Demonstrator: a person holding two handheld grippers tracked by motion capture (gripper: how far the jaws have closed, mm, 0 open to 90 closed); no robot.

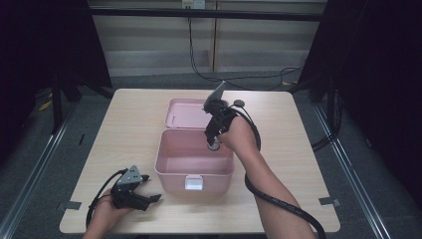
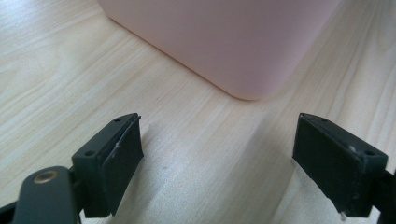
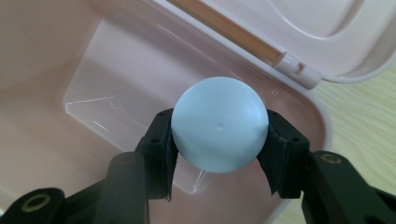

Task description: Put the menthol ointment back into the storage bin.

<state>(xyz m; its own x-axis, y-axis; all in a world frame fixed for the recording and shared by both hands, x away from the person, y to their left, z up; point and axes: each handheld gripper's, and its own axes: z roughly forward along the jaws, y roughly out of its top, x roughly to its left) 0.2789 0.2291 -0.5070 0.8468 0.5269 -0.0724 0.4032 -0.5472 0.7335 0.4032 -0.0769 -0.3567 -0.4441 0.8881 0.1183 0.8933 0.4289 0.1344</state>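
A pale blue ball (image 3: 219,125), smooth and matte with a tiny dimple on its face, sat pinched between two black jaws above the open pink box (image 1: 169,172), near its corner at about two o'clock. The box's lid (image 1: 186,112) lay flat behind it, toward twelve o'clock.

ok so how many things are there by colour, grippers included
pink: 1, the open box with its hinged lid
pale blue: 1, the ball clamped in the right gripper over the box
black: 2, the right gripper and the left gripper, open on the table
total: 4
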